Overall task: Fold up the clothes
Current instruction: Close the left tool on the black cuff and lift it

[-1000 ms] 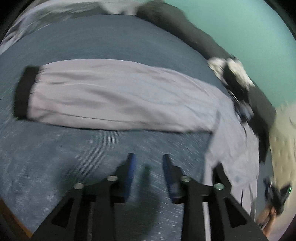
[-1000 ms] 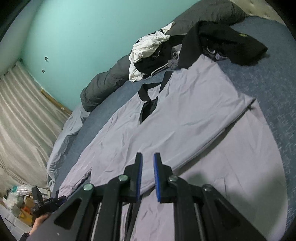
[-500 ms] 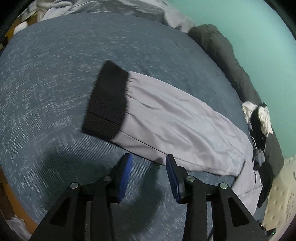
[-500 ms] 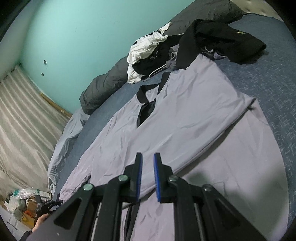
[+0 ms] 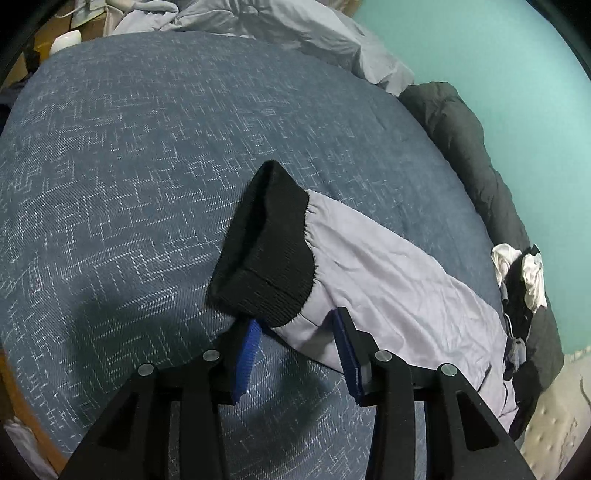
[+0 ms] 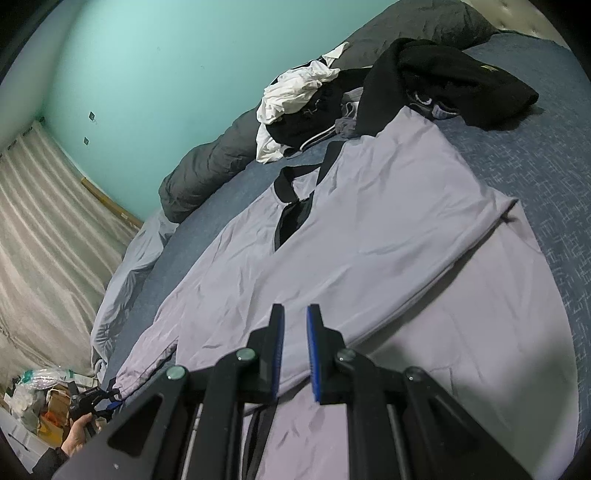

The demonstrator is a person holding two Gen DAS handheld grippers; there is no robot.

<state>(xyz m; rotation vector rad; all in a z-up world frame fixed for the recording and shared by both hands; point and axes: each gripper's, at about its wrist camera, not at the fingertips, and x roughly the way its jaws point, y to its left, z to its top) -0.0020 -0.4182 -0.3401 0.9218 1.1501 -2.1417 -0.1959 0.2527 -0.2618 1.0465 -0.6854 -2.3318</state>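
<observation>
A pale lilac jacket [image 6: 388, 240] with black collar lies spread on the blue bed cover [image 5: 129, 166], its right side folded over. One long sleeve [image 5: 388, 280] ends in a black ribbed cuff [image 5: 269, 258]. My left gripper [image 5: 297, 323] is open at that cuff. The near edge of cuff and sleeve lies between its blue pads, which do not press on it. In the right wrist view the left gripper [image 6: 88, 400] shows small at the lower left, held by a hand [image 6: 77, 439]. My right gripper [image 6: 295, 321] hovers over the jacket's body, its pads a narrow gap apart and holding nothing.
A heap of black and white clothes [image 6: 424, 81] sits beyond the jacket's collar. A dark grey duvet [image 5: 461, 147] runs along the teal wall. Rumpled light bedding [image 5: 295, 26] lies at the bed's far end. Bags and clutter [image 6: 33, 395] stand below a striped curtain [image 6: 44, 240].
My left gripper has swept along the sleeve to its black cuff and come down close to it, with its jaws a little wider. The right gripper has kept still.
</observation>
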